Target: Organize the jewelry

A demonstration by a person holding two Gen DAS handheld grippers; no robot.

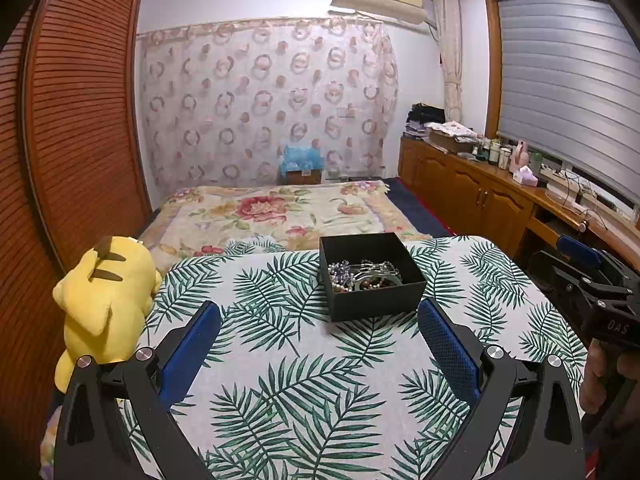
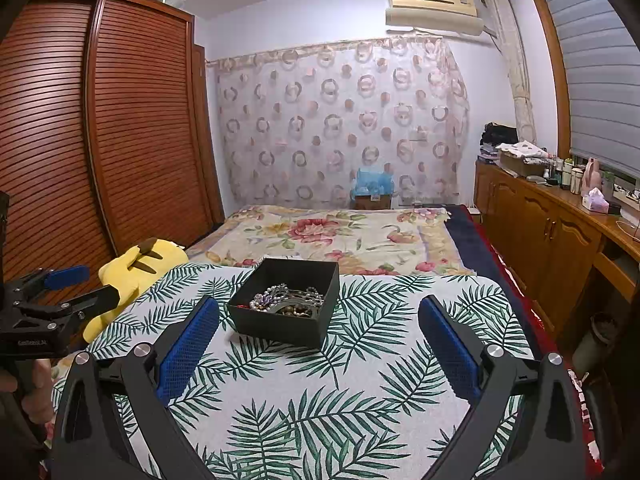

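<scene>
We hold our left gripper point(image 1: 319, 326) with its blue-padded fingers point(image 1: 192, 354) spread wide and empty, and our right gripper point(image 2: 319, 324) likewise spread wide, gripping nothing. Both hover above the palm-leaf tablecloth point(image 1: 304, 380), short of the black box point(image 1: 372, 276). Tangled bead jewelry point(image 1: 362, 276) lies inside that box. A yellow Pikachu plush point(image 1: 106, 300) sits left of the box at the cloth's edge, and a floral bedspread point(image 1: 272, 212) stretches beyond the box.
</scene>
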